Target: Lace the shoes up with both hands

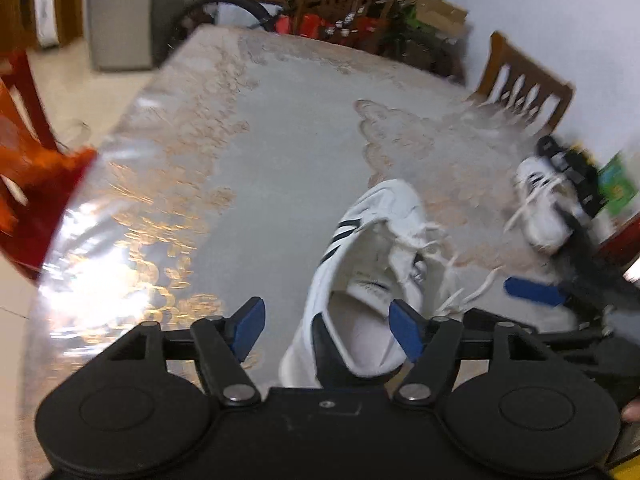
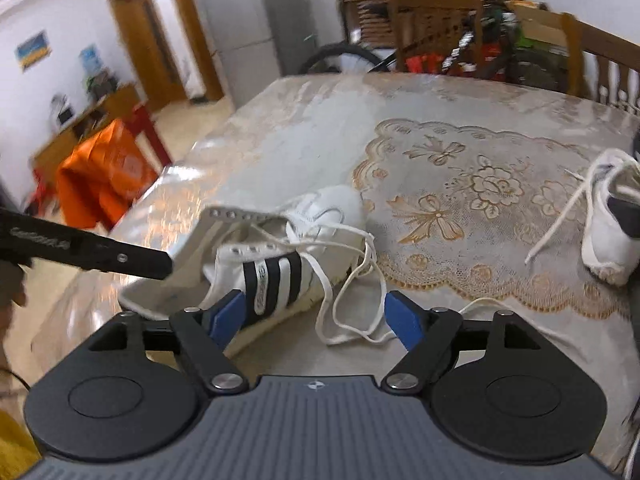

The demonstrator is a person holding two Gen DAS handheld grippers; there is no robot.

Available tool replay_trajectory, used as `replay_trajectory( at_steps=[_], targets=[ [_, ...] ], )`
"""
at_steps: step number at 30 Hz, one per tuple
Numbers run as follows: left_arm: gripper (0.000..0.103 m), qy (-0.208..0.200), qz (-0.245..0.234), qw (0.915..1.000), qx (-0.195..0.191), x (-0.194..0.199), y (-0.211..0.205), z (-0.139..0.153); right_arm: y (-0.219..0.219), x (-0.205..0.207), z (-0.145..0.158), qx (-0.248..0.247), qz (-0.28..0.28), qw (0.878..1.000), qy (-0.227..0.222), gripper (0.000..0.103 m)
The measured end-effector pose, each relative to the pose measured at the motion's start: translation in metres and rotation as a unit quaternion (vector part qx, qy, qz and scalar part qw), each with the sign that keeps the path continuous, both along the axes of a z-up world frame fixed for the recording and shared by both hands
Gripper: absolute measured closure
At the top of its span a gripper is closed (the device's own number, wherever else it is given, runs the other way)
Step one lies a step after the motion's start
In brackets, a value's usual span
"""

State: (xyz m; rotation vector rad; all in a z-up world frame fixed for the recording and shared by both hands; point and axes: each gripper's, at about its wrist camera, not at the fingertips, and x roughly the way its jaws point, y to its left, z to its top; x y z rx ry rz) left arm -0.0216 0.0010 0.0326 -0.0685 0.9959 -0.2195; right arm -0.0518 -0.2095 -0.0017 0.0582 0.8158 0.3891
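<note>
Left wrist view: the left gripper [image 1: 327, 330] hangs released over the near shoe [image 1: 360, 280], low centre, likely backing off to re-aim; a second shoe [image 1: 544, 204] lies right.

Right wrist view: the right gripper [image 2: 316, 318], released, frames the loose lace [image 2: 352, 300]. Floral plastic-covered worktop [image 2: 300, 128]; fridge [image 2: 240, 28], bicycle behind.

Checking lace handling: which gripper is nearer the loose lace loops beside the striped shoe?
Right. The right gripper hangs open just above the lace loops; the left gripper is open over the shoe's heel opening.
</note>
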Motion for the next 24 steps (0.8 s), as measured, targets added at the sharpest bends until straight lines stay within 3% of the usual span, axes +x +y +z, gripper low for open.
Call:
replay_trajectory(
  at_steps=[5,11,18,24],
  targets=[
    [0.035,0.010,0.036,0.9983,0.044,0.004,-0.007,-0.007,0.000,0.006,-0.014,-0.004,0.049,0.999,0.016,0.024],
    [0.035,0.029,0.045,0.9955,0.078,0.020,-0.013,-0.026,-0.007,-0.001,-0.022,0.003,0.035,0.999,-0.005,0.024],
    [0.035,0.056,0.034,0.9955,0.067,0.020,-0.026,-0.045,-0.040,0.005,-0.029,0.080,-0.007,0.997,0.024,0.024],
    [0.034,0.084,0.045,0.9950,0.032,0.015,-0.017,-0.045,-0.048,0.004,-0.031,0.093,0.001,0.995,0.035,0.024]
  ],
)
